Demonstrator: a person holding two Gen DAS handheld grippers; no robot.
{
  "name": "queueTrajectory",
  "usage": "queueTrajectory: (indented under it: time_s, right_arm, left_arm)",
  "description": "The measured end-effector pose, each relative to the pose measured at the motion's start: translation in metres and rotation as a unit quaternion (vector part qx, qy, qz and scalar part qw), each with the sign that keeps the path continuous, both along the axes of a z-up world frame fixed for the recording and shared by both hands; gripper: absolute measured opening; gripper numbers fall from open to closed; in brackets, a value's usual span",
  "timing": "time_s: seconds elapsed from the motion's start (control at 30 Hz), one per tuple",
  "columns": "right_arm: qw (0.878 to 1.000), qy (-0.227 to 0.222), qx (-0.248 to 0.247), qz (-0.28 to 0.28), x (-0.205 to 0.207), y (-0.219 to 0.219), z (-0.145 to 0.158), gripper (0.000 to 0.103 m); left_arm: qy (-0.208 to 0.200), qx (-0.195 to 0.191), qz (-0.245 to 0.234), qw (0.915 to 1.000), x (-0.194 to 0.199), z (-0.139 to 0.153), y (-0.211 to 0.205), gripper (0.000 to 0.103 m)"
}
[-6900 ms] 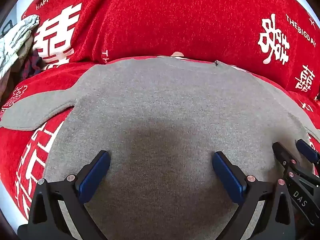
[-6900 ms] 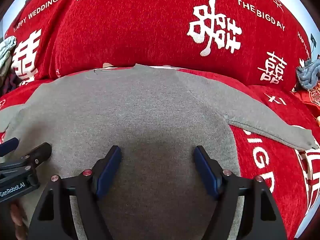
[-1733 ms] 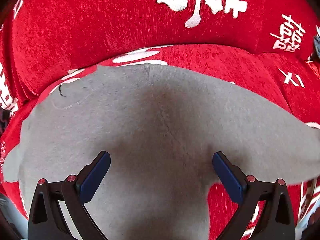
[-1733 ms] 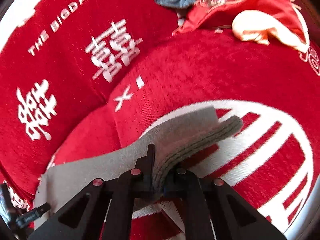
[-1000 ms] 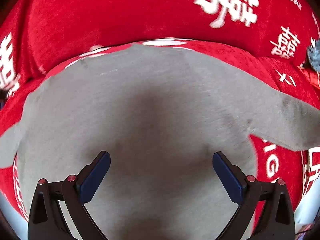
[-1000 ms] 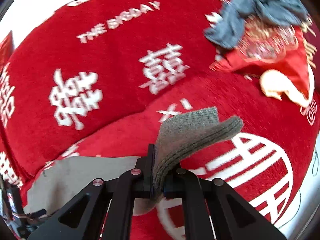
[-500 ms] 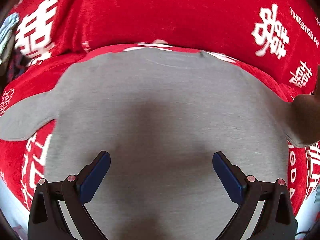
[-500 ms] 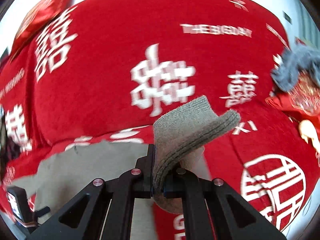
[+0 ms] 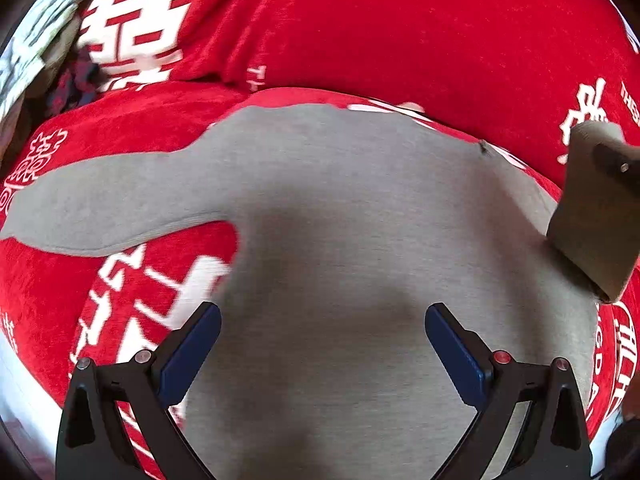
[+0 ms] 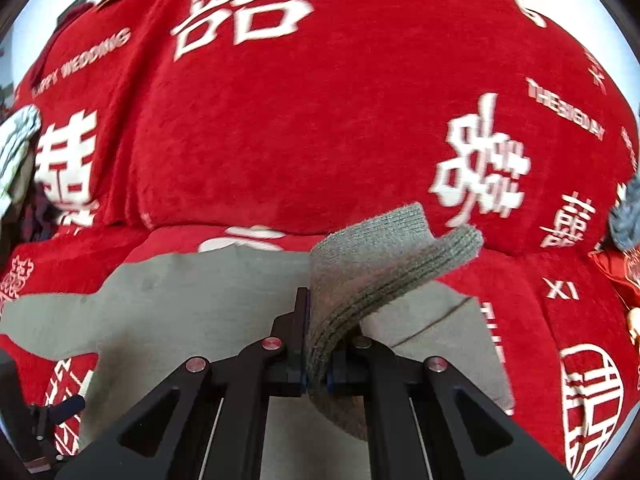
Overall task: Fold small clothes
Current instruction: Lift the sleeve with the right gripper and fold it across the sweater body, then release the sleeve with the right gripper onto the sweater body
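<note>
**A:** Where does the garment sit for you right now?

**B:** The grey knit sweater [image 9: 340,216] lies flat on the red cushion [image 9: 132,292] with white lettering, its neckline toward the backrest. One sleeve [image 9: 100,204] is spread out to the side across the red fabric. You have the other sleeve's cuff [image 10: 384,256] lifted off the surface and hanging over the body of the sweater.

**A:** And your tools?

**B:** Your right gripper [image 10: 318,344] is clenched tight on that ribbed cuff, the knit pinched between the pads and curling over above them. Your left gripper [image 9: 322,344] is spread wide with nothing in it, hovering over the lower part of the sweater's body.

**A:** How do you expect the fabric to behave?

**B:** It looks light and very soft, so it will drape and sag wherever you don't support it. The ribbed cuff is the thickest, firmest part, which makes it a good place to hold. The fuzzy knit will likely cling to the plush cushion rather than slide, so carry it clear instead of dragging it.

**A:** Where should you take hold next?

**B:** Probably the outstretched sleeve, again near its cuff, with your free left gripper. For the body, pinch at the hem or the shoulder seam, not mid-panel.
</note>
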State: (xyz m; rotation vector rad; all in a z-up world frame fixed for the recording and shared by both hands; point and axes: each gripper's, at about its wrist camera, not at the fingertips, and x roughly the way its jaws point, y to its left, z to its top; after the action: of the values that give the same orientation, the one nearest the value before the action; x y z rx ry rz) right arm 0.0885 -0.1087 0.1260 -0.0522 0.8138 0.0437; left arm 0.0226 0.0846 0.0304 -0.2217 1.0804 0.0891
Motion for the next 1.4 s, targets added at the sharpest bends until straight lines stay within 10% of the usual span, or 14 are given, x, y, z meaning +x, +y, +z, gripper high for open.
queueTrajectory:
  time_s: [0.47,1.4]
  right_arm:
    - [0.996,0.067,-0.025,0.047,0.005,0.069,-0.073,0.006]
    - [0.982,0.121,0.055,0.133,-0.01,0.117,-0.09,0.007]
  left_arm:
    - [0.014,-0.017,0.032,0.9993,-0.012,-0.018,0.04,0.102]
    - [-0.014,-0.008,0.062,0.998,-0.051,0.003,0.073,0.102]
